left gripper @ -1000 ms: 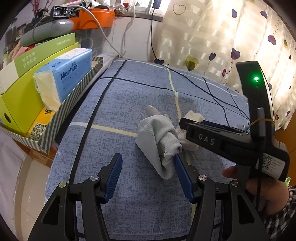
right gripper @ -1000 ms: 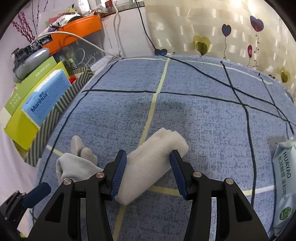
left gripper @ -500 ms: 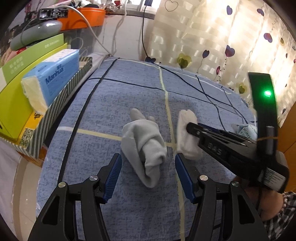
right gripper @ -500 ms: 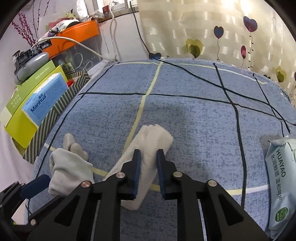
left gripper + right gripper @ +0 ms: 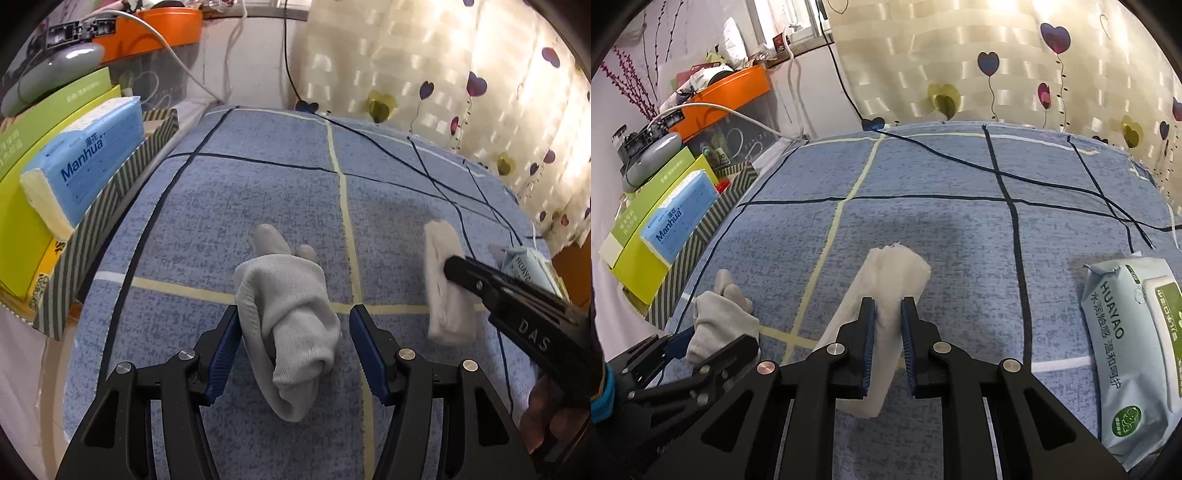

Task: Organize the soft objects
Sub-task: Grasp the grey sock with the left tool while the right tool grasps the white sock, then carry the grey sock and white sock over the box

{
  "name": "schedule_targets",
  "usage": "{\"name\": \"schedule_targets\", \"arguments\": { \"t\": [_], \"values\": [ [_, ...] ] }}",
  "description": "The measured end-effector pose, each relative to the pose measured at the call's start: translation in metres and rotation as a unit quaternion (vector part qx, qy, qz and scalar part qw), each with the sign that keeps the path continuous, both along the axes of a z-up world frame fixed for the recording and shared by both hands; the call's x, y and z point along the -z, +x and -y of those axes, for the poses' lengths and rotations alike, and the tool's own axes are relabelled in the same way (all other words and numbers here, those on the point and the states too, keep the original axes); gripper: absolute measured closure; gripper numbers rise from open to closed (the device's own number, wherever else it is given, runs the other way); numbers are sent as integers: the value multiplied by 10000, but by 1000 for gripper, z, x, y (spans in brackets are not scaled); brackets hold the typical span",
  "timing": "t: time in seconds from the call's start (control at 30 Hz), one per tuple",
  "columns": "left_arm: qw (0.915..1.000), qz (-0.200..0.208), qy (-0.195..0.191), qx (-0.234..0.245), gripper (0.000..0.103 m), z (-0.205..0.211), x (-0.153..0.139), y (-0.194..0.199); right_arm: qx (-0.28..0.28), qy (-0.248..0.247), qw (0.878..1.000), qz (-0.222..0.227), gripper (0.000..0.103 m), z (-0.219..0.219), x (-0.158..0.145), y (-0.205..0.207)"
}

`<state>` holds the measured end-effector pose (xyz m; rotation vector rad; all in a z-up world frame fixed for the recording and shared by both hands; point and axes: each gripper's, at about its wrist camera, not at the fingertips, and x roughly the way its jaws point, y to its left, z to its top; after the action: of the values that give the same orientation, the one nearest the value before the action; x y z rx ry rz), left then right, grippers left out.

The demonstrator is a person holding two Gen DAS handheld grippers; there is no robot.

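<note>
White rolled cloth (image 5: 882,321), pinched across its middle by the right gripper (image 5: 888,350), narrow jaws sunk into the fabric, far end jutting forward over the blue checked bedcover (image 5: 960,240). Held mid-length, probably so the roll keeps its shape and neither end droops. Cannot tell whether lifted clear of the cover or resting on it.

Grey bundled sock (image 5: 288,325), lying on the bedcover to the left of the roll, well apart from it. Straddled by the left gripper (image 5: 293,350), jaws wide, left pad (image 5: 225,354) touching or just beside the fabric, right pad (image 5: 365,354) standing off. Nothing clamped there. Probably poised for a pick, bundle centred between the pads so a closing squeeze takes it whole.

Beyond, along the left edge of the bed: striped tray (image 5: 110,206) holding a blue Manhua tissue pack (image 5: 88,166) and green boxes (image 5: 22,206). Possibly a destination for soft things, though only a guess.

From the right wrist only: wet-wipe pack (image 5: 1134,350) in full, lying flat at the right of the cover, and the tight pinch on the roll seen head-on. From the left wrist only: the width of the open jaws around the sock and the sock's two pale toe ends (image 5: 273,240) poking out behind; the wipe pack just a sliver behind the other tool.
</note>
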<state>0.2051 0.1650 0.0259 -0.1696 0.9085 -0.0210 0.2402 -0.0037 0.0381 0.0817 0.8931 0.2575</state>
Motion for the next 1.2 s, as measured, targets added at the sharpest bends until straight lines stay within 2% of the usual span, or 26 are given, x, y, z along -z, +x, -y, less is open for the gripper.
{"name": "schedule_targets", "arguments": {
  "t": [0.07, 0.37, 0.73, 1.2],
  "values": [
    [10000, -6, 83, -52, 55, 1, 0, 0, 21, 3, 10000, -9, 88, 2, 1, -1],
    [9998, 45, 185, -98, 74, 2, -2, 1, 68, 70, 9999, -63, 88, 11, 3, -3],
    [9995, 247, 176, 114, 76, 24, -24, -15, 40, 72, 10000, 8, 88, 22, -5, -19],
    [9972, 585, 181, 425, 76, 65, -61, -54, 165, 83, 9994, 300, 88, 56, -36, -65]
  ]
}}
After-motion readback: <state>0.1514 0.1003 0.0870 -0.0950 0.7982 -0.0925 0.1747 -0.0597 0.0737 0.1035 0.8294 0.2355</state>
